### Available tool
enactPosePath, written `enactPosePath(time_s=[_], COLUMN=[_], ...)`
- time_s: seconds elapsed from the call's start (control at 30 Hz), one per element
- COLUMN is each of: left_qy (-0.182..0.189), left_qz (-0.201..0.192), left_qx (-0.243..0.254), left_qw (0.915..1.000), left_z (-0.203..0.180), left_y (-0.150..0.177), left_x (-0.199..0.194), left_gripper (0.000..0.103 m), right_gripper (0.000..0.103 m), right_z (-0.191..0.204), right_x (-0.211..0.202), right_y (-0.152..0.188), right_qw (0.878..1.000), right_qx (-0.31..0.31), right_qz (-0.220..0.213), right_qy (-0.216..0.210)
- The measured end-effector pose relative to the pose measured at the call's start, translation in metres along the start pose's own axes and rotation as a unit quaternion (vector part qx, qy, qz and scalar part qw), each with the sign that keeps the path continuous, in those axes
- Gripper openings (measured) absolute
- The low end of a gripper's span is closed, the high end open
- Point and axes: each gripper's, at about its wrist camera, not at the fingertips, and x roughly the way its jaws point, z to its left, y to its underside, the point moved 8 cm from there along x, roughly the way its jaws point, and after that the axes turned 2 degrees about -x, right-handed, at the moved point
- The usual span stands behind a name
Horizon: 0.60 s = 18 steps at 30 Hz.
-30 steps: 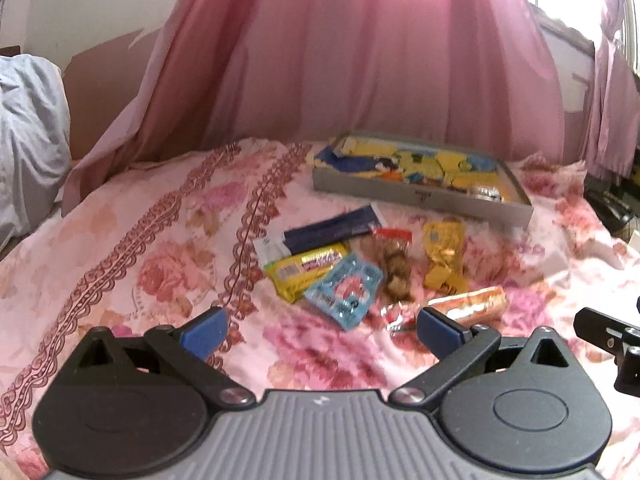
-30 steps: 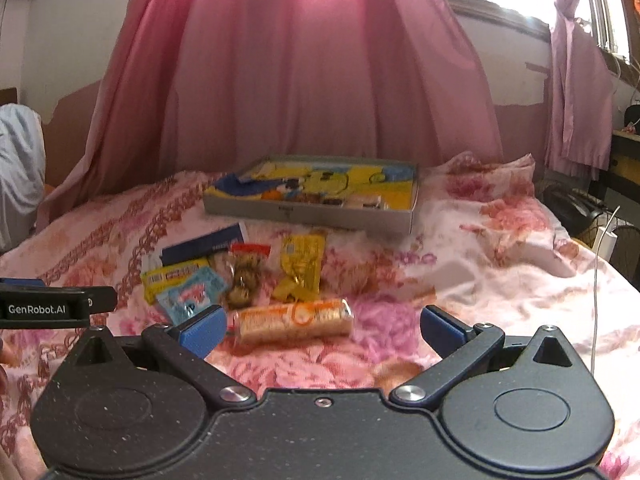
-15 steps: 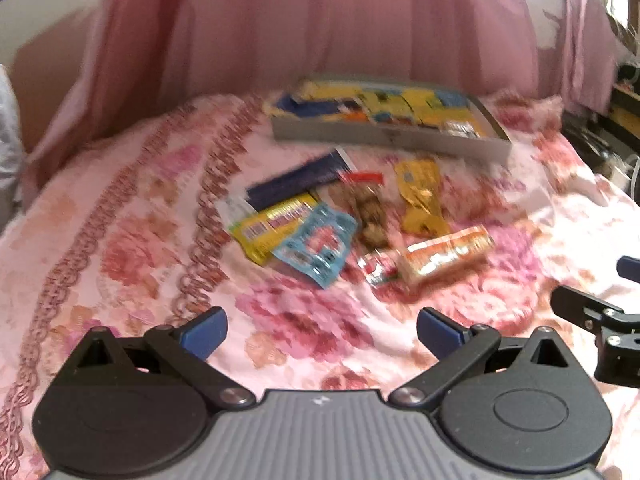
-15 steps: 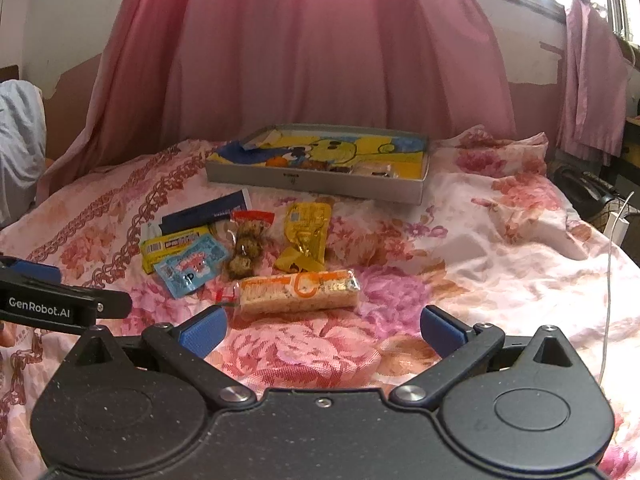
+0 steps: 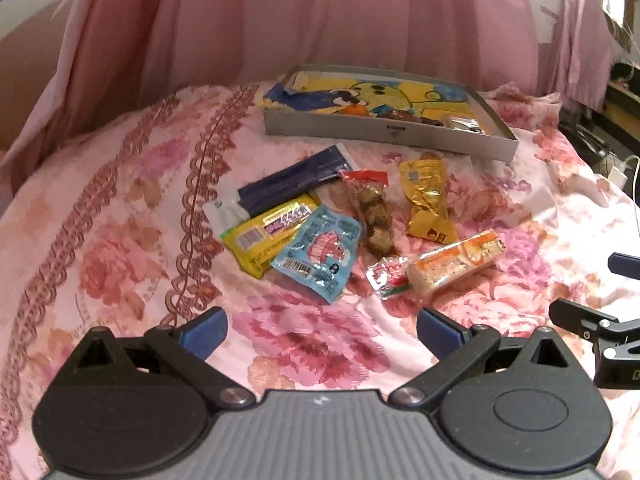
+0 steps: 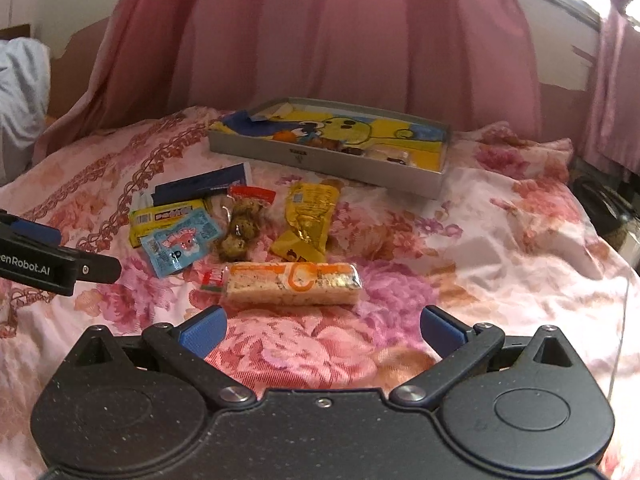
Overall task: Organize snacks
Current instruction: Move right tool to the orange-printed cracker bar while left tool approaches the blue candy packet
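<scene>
My right gripper hangs wide and empty just short of the orange-printed bar; my left gripper gapes too, holding nothing; on this soft floral bedspread the slick wrapper may skid away, or a pad may snag the small red packet touching it, long before the grey tray

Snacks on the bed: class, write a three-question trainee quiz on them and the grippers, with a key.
1. True or false: the right gripper holds the rice bar.
2. Which snack lies nearest the right gripper? A blue packet B rice bar C gold pouch
3. Fill in: the grey tray sits ___ the loose snacks, towards the curtain.

Key: 1 false, both grippers are open and empty; 2 B; 3 beyond.
</scene>
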Motion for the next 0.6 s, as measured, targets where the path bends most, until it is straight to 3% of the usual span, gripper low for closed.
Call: enactPosePath(time_s=[0.3,0.6], left_qy=[-0.002,-0.02], left_qz=[-0.014,-0.009], left_qx=[-0.008,0.008], left_qw=[0.9999,0.9997], left_z=[0.016,0.022], left_y=[-0.016,-0.021], left_x=[0.014,0.03], left_gripper=[0.103,0.103], right_gripper=[0.102,0.102], right_z=[0.021,0.029], right_x=[0.034,0.062], right_y=[0.001,0.0], right_qw=[0.995,0.982], right_qx=[-0.066,-0.165], right_qz=[0.003,-0.018], right_qy=[-0.07,-0.087])
